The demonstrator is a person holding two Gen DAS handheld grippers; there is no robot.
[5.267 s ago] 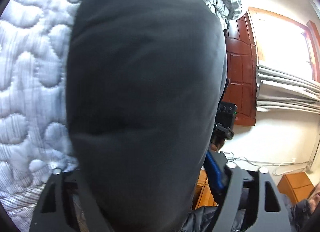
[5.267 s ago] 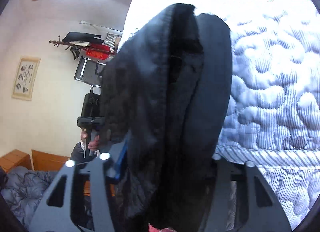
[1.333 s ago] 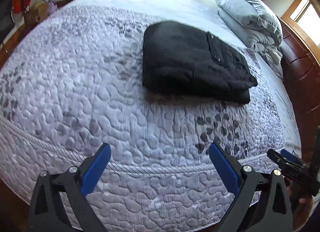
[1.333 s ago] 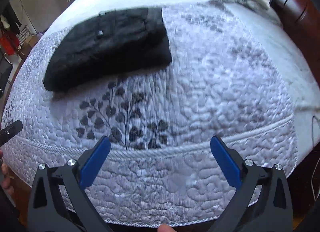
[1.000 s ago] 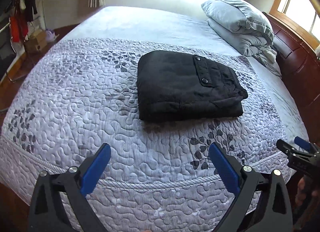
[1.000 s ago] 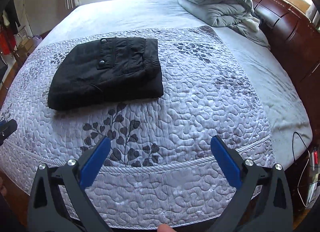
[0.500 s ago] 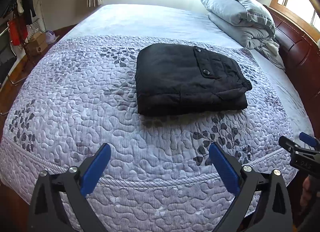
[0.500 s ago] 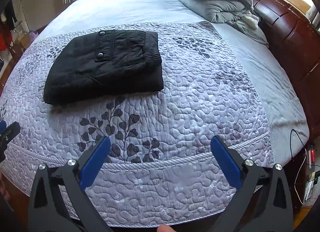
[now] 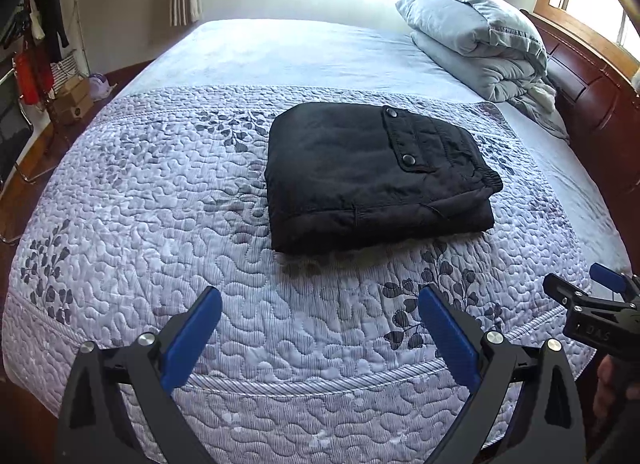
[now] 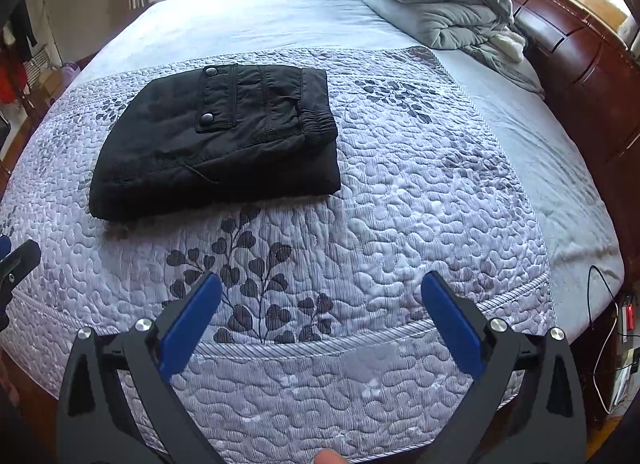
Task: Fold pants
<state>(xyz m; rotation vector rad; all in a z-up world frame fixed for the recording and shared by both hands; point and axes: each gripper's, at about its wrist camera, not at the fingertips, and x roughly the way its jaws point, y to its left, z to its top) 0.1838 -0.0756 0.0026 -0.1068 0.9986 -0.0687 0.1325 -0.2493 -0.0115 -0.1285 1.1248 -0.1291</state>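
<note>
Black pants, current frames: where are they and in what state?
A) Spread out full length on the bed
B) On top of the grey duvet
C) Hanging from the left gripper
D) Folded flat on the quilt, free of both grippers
D: the black pants lie folded on the quilt, while the left gripper and right gripper are open, short of them.

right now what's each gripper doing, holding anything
Left gripper: open, holding nothing.
Right gripper: open, holding nothing.
Folded pants lie on the bed, untouched.

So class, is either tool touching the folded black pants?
Apart. In the left wrist view, patterned quilt separates the folded black pants from the left tool; the right tool likewise.
</note>
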